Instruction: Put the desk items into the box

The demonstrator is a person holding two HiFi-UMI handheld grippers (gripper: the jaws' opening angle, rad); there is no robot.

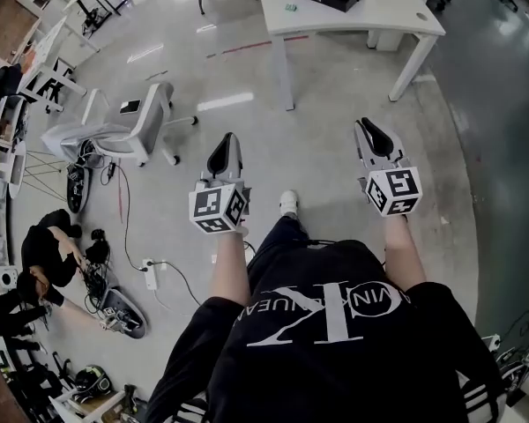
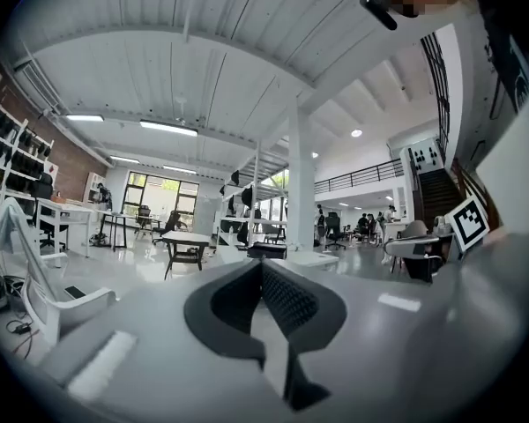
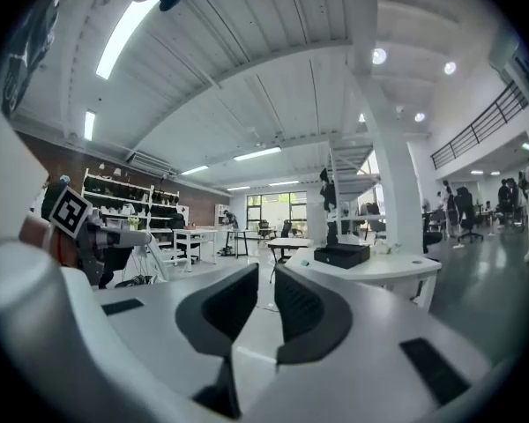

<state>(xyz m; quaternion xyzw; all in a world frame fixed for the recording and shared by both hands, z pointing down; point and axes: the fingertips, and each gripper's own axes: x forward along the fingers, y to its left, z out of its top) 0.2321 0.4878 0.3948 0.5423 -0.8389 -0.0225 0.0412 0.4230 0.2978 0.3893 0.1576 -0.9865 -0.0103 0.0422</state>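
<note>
Overhead, left gripper [image 1: 228, 139] jaws together, right gripper [image 1: 368, 126] jaws slightly apart, grey floor [image 1: 335, 86], white desk [image 1: 388, 14] ahead.

Right gripper [image 3: 265, 273], fingers [image 3: 310, 315] narrowly apart

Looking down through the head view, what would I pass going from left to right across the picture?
Person in black on the floor → white office chair → left hand-held gripper → white shoe → right hand-held gripper.
</note>
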